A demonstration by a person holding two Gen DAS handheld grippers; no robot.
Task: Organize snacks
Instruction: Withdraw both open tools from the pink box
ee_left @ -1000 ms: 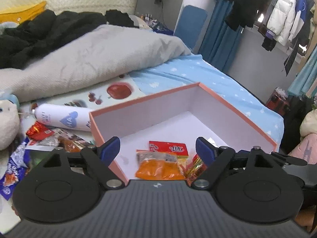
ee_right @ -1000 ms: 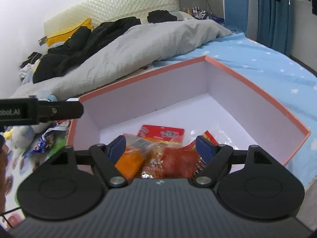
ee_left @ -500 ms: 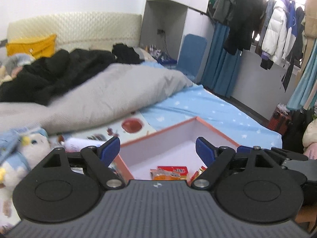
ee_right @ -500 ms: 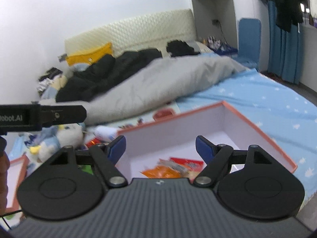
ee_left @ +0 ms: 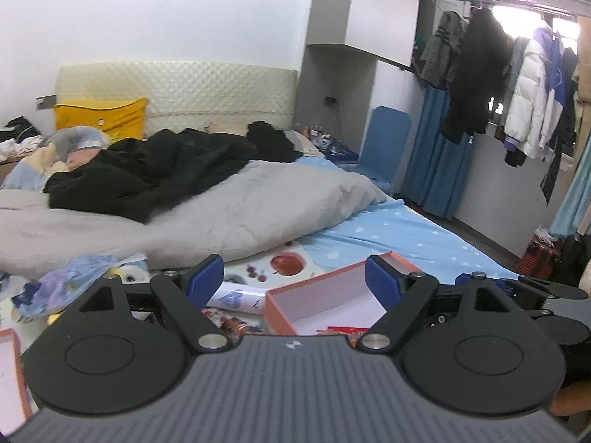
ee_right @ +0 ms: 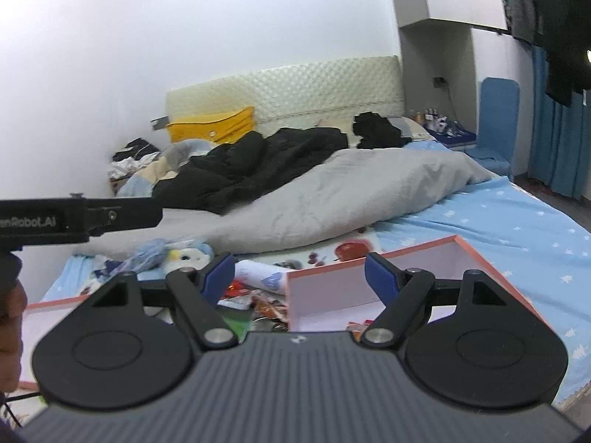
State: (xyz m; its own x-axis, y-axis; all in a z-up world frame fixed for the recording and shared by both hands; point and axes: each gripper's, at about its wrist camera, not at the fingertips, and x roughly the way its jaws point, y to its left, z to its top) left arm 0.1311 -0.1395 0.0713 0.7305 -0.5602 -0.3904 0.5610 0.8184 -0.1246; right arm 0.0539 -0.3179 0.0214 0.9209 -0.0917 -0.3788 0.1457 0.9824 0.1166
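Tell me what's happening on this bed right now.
A person is sorting snacks into a pink-rimmed box on the bed. A few packets lie inside it; more wrappers sit loose beside it. The left claw and right claw are both open, hold nothing, and hang above the box.

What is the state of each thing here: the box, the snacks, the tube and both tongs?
Pink-rimmed white cardboard box: open, lidless, on the bed.
Red and orange snack packets in the box: lying flat.
Loose snack packets beside the box: scattered on the bed.
White tube with blue heart: lying on its side.
Left tongs: open, empty.
Right tongs: open, empty.
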